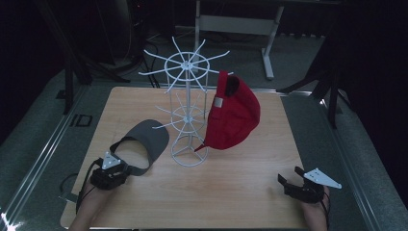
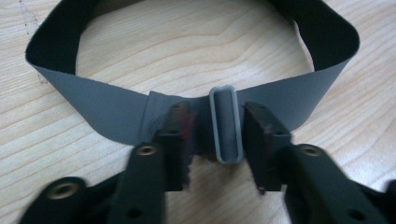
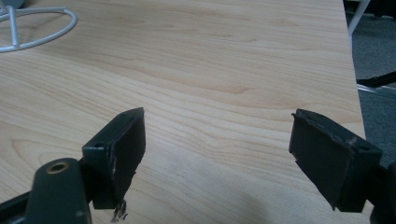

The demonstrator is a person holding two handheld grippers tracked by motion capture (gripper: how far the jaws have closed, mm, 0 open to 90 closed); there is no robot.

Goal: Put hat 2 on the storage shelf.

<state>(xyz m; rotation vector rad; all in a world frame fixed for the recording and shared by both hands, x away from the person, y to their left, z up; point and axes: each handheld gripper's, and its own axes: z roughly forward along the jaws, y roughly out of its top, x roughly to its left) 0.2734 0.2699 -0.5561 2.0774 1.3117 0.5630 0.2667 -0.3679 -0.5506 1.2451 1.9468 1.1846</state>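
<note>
while the left gripper (image 2: 212, 140) pinches the grey visor's strap (image 2: 201, 116) at lower left | right gripper (image 3: 217, 154) spread, idle | next: lift toward the rack (image 1: 188, 103)

A white wire rack (image 1: 188, 108) stands upright near the middle of the light wooden tabletop (image 1: 231, 187). A red cap (image 1: 234, 113) hangs from one of its prongs on the right side. Behind the tabletop stands a white metal frame (image 1: 240, 24).
</note>
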